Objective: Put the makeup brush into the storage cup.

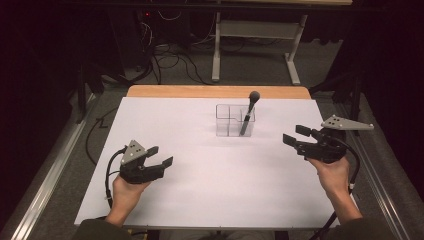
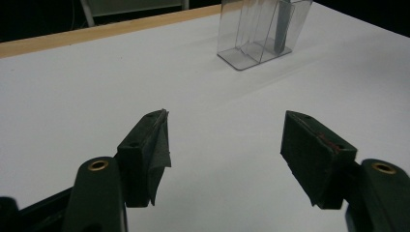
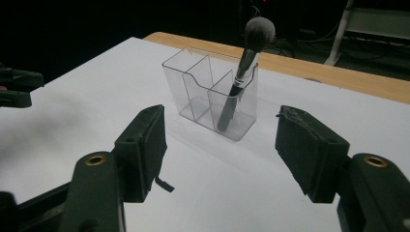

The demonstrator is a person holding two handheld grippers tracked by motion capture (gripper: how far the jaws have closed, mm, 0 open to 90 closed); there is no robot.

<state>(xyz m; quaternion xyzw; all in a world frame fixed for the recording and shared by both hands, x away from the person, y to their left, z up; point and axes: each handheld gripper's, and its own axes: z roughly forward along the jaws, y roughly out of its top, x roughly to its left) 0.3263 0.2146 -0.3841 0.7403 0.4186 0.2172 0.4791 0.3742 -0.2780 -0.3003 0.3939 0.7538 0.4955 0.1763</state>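
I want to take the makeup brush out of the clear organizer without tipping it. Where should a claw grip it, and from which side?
Grip the makeup brush on its silver ferrule, just below the bristle head, coming from above. That part stands clear over the rim of the clear organizer, while the dark handle sits inside a compartment. The brush leans, so probably lift along its tilt. The open right claw is nearest.

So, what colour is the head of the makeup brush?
Grey bristle head, clearest in the right gripper view.

Clear organizer [image 1: 235, 120] on white table [image 1: 210, 180]
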